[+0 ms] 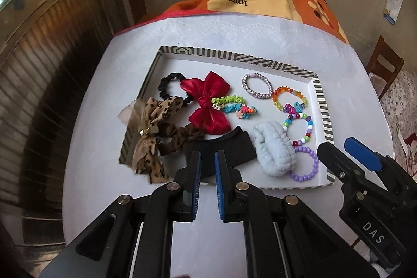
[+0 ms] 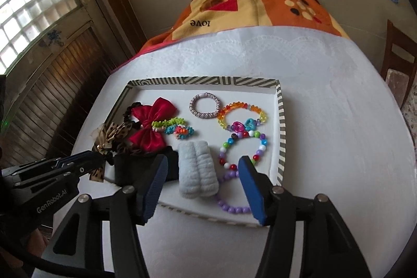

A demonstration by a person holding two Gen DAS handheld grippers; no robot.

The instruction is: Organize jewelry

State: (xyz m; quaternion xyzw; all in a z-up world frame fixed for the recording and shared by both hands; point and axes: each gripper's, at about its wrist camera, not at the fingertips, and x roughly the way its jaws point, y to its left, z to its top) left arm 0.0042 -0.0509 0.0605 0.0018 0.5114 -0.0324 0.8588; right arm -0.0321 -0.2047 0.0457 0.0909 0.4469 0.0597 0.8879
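White-clothed table (image 2: 325, 121) noted; pale blue scrunchie (image 2: 199, 171), long axis near-far, lies just beyond right gripper (image 2: 203, 189), jaws apart, empty; left gripper (image 1: 207, 173) closed, empty.

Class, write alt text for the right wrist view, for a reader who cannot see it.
A striped-rim tray on a white table holds a red bow, bead bracelets, and a pale blue scrunchie. The right hand-held gripper hangs open above its near edge, holding nothing; the left hand-held gripper enters from the left.

One tray (image 1: 322, 106), two bows (image 1: 207, 103), five bracelets (image 1: 256, 84).
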